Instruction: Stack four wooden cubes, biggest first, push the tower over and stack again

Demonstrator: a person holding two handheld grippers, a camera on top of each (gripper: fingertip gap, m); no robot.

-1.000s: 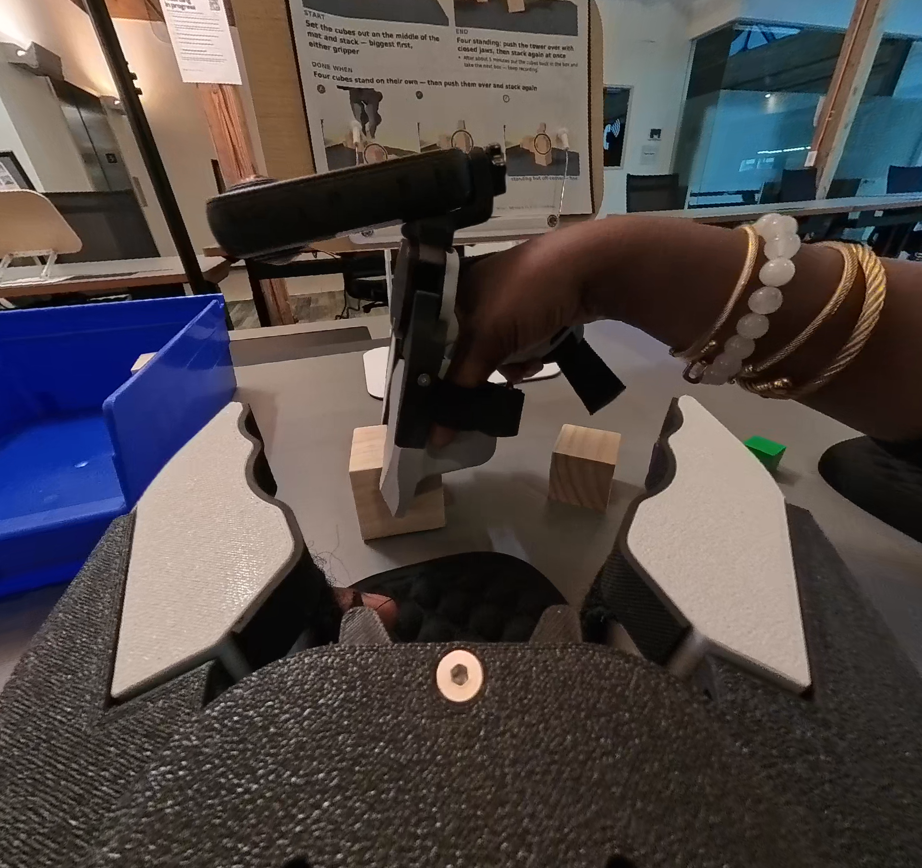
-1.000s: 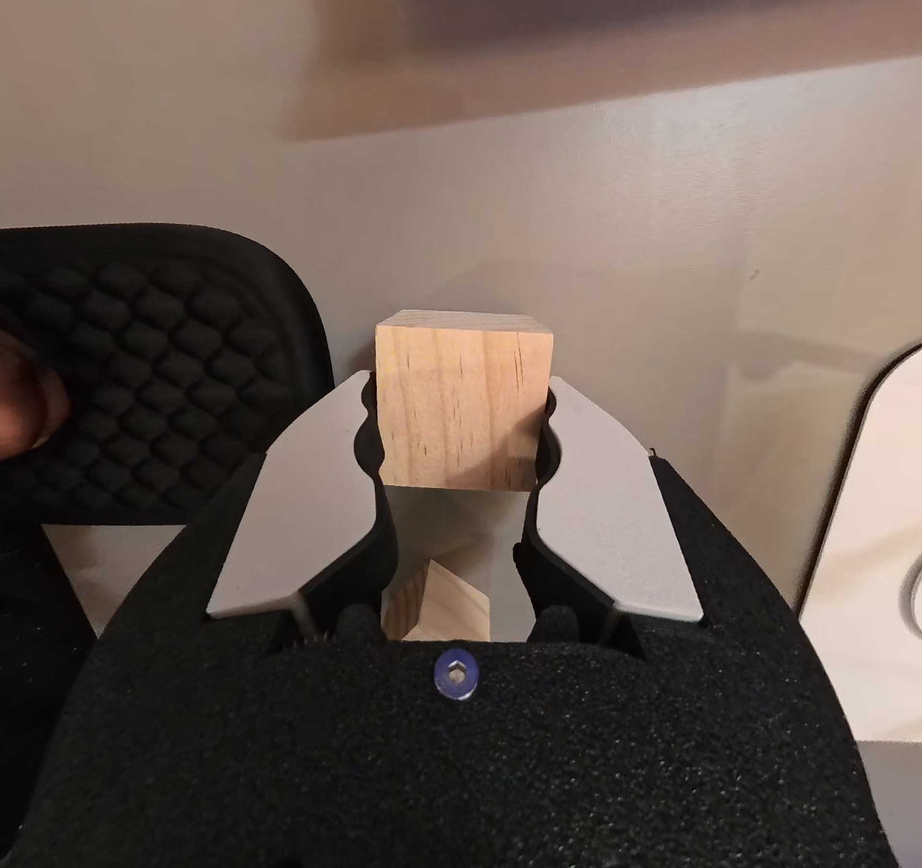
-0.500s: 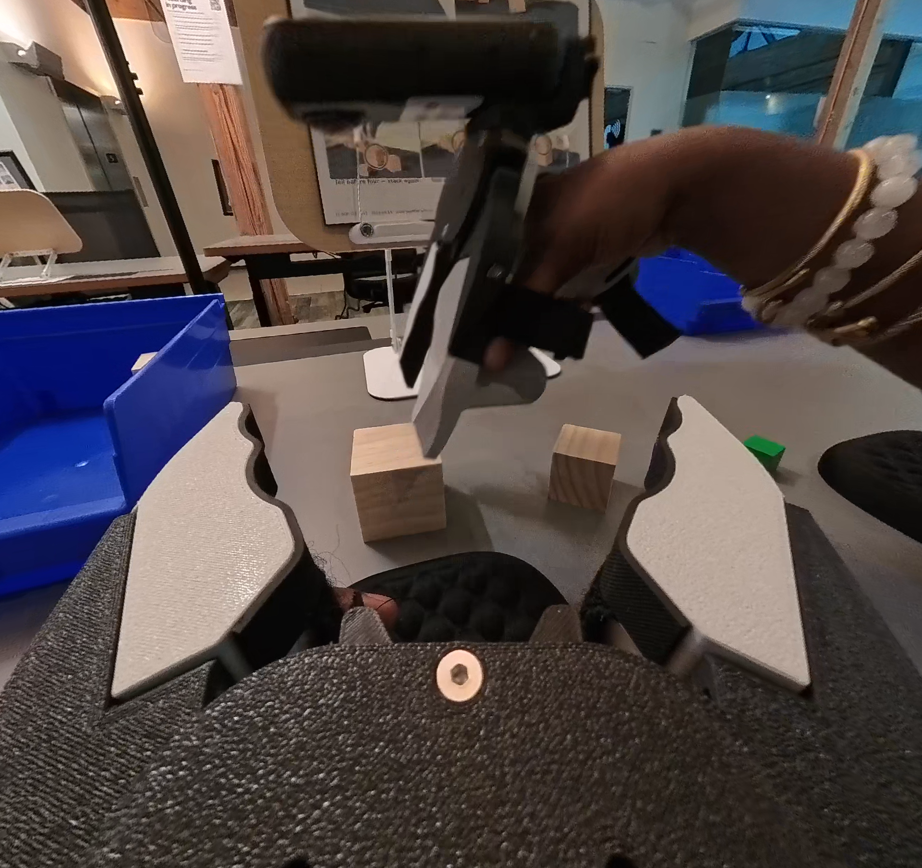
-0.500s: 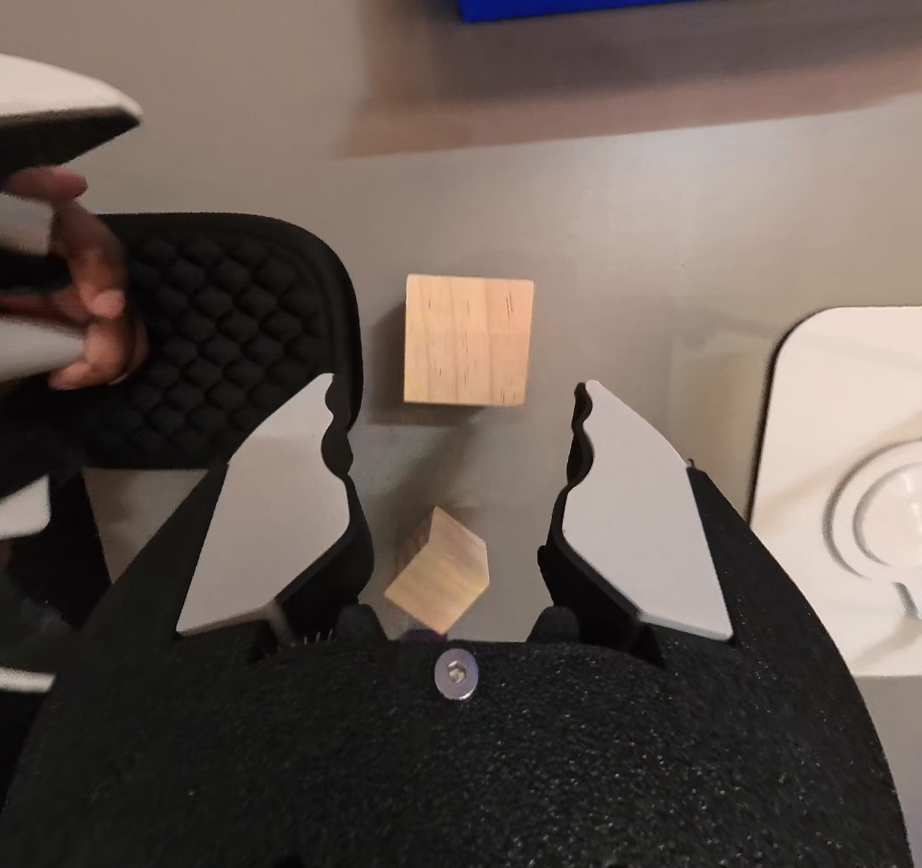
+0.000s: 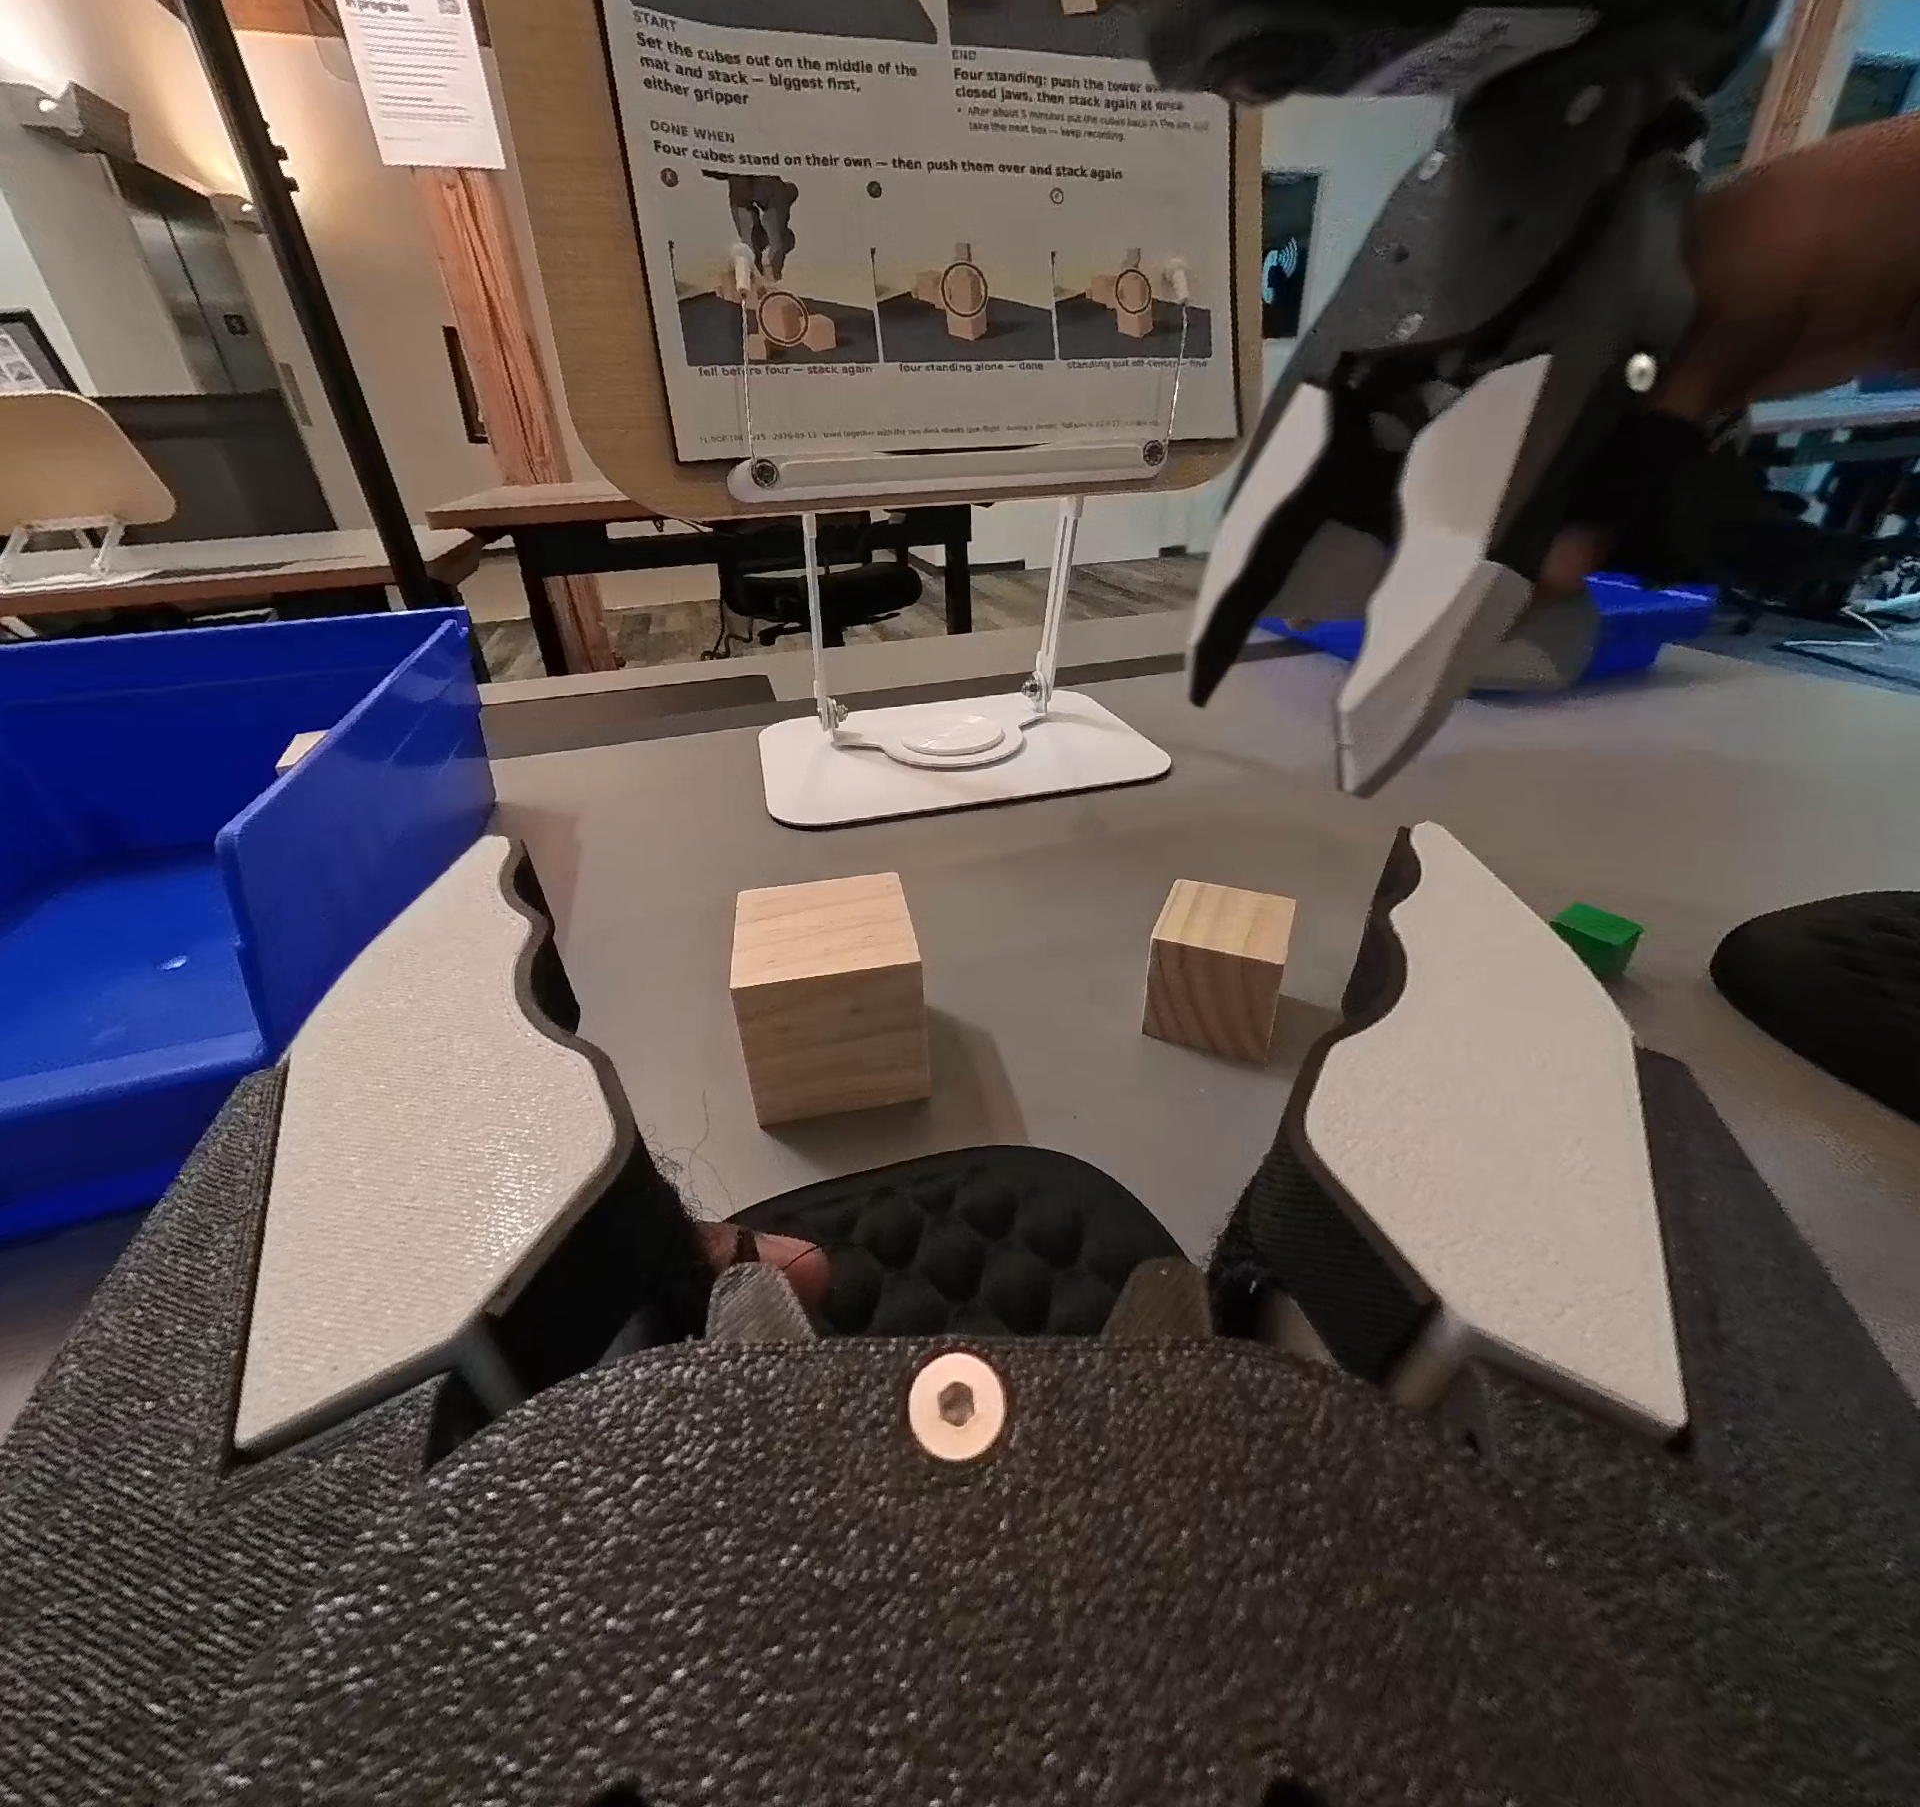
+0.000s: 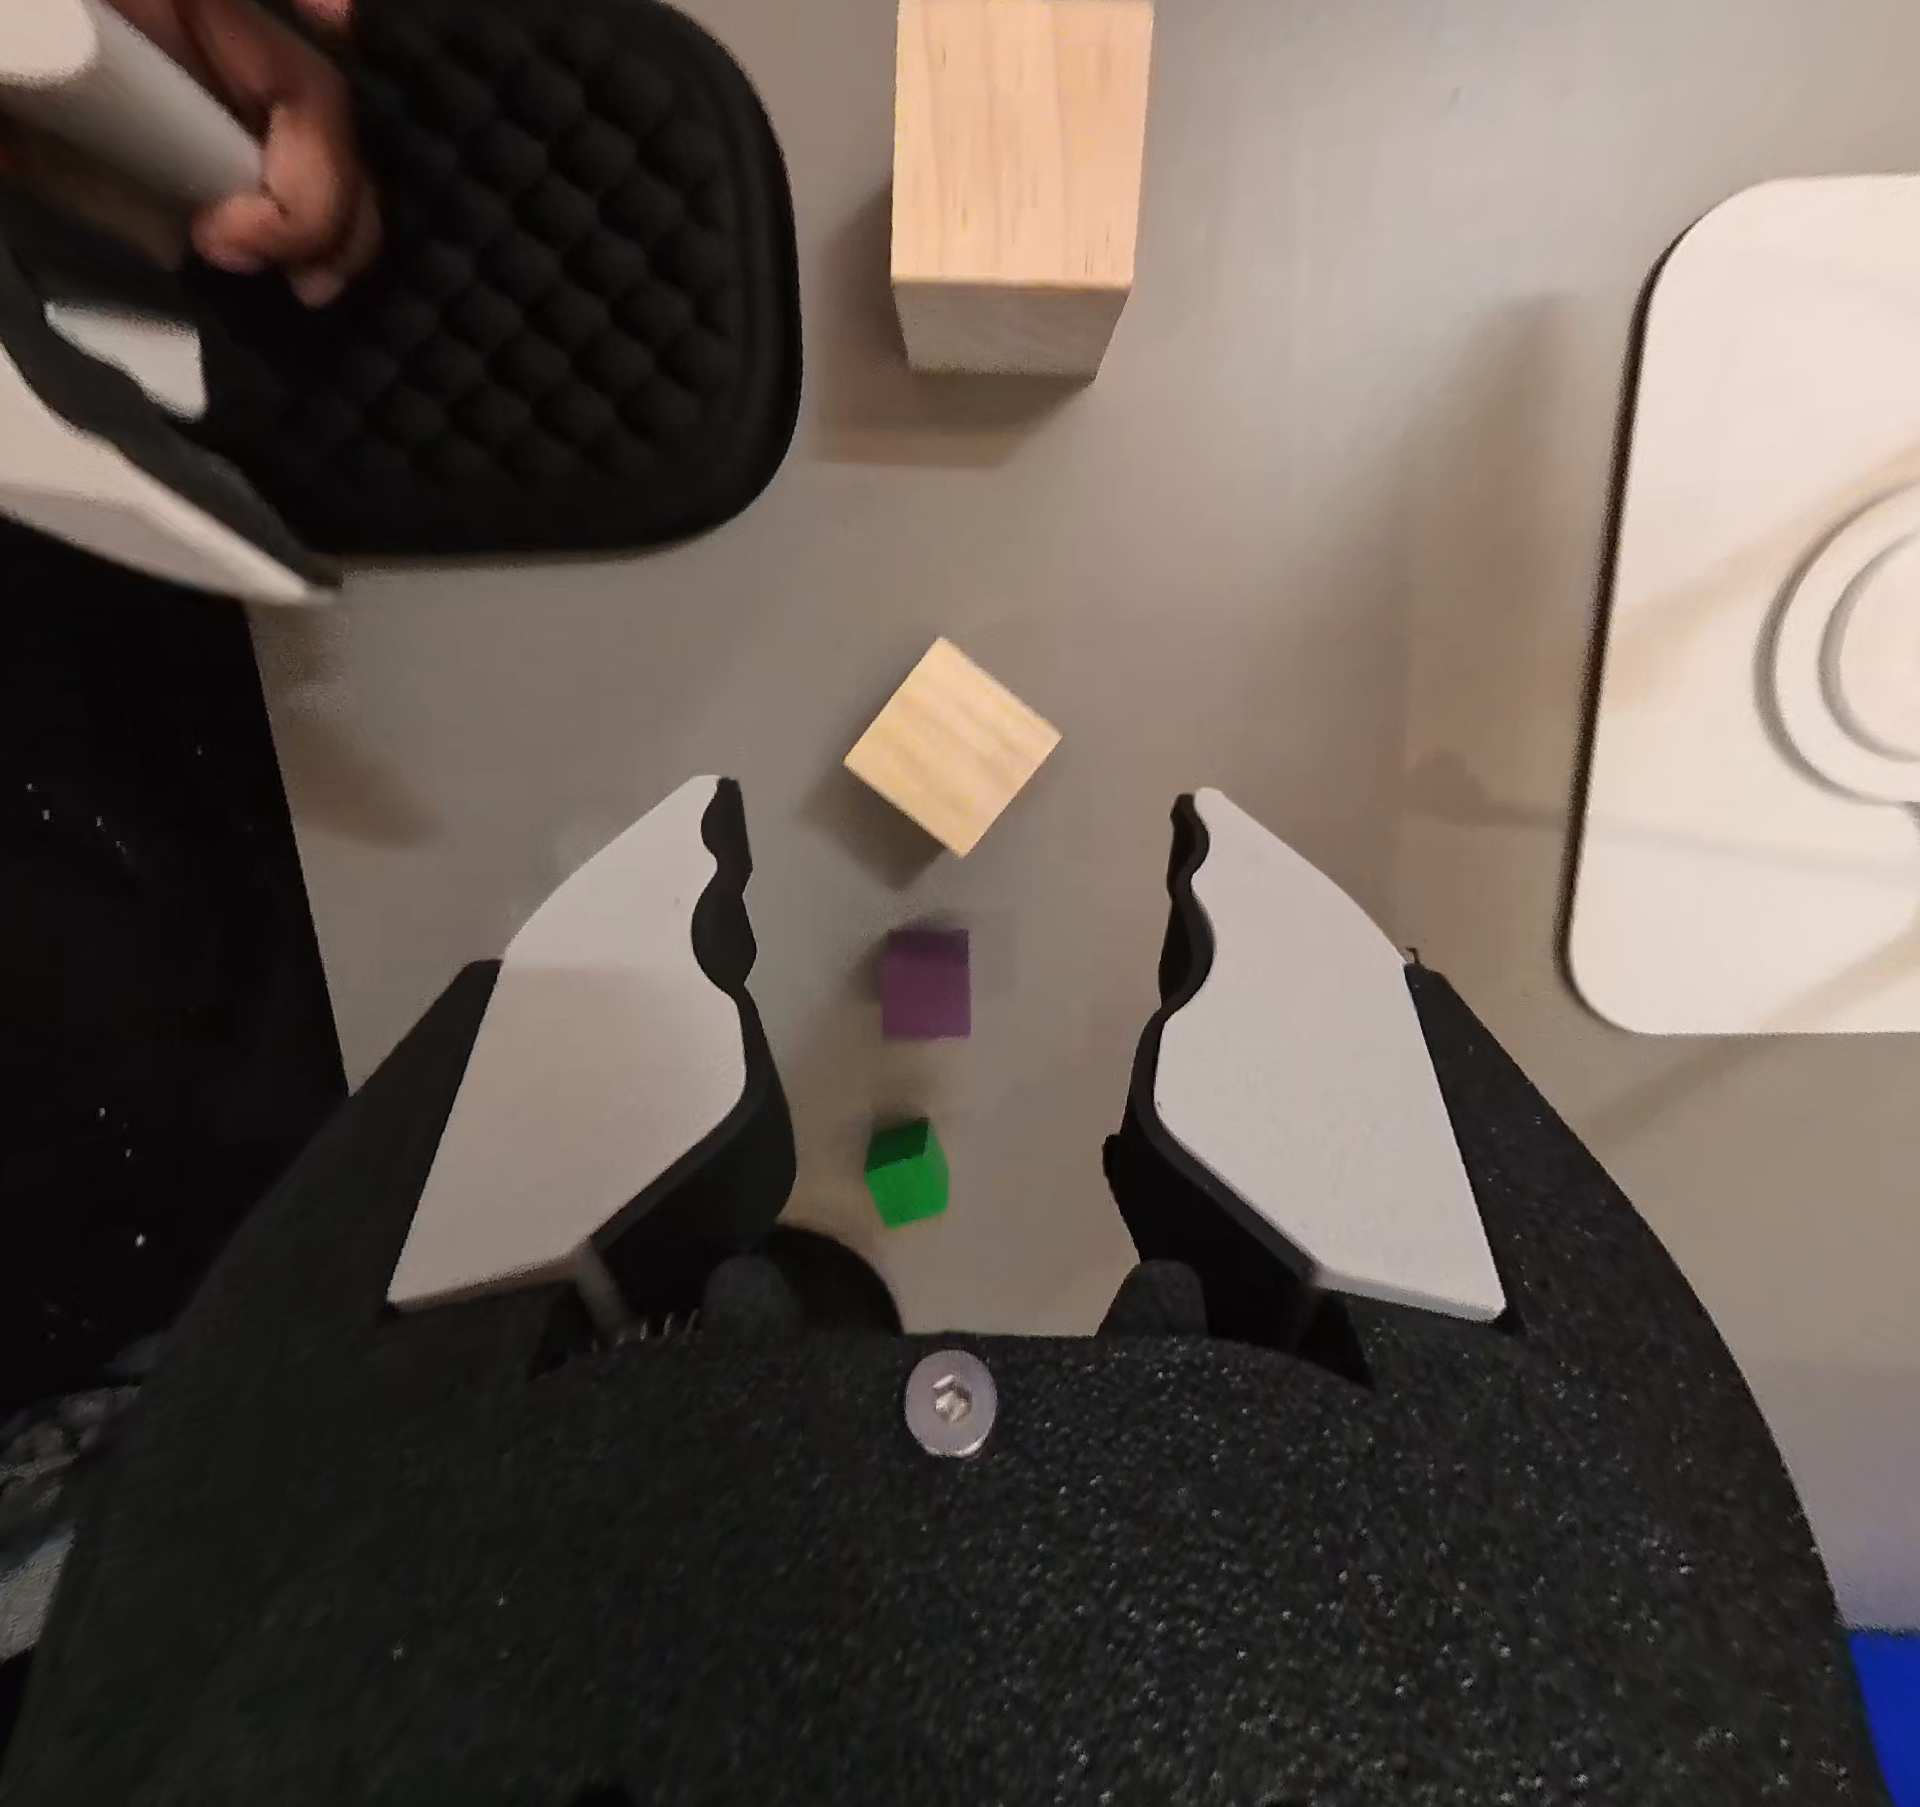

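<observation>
A large wooden cube [image 5: 828,994] stands on the grey mat [image 5: 1039,853], with a smaller wooden cube [image 5: 1218,968] to its right. My left gripper [image 5: 956,926] is low at the near edge, wide open and empty, with both cubes ahead between its fingers. My right gripper [image 6: 956,822] is open and empty, high above the mat and looking down. It also shows in the left wrist view [image 5: 1340,656], raised at the upper right. Below it lie the large cube [image 6: 1018,178], the smaller cube [image 6: 951,747], a purple cube [image 6: 925,983] and a green cube [image 6: 906,1172].
A blue bin [image 5: 156,884] stands at the left. A white stand base [image 5: 966,755] holding an instruction board [image 5: 914,168] is at the back of the mat. A black padded rest [image 6: 540,282] lies near the large cube. The green cube [image 5: 1597,936] sits at the right.
My right gripper let go of the large wooden cube, which stays on the mat, then rose and drew back to the right with its jaws open. My left gripper has not moved.
</observation>
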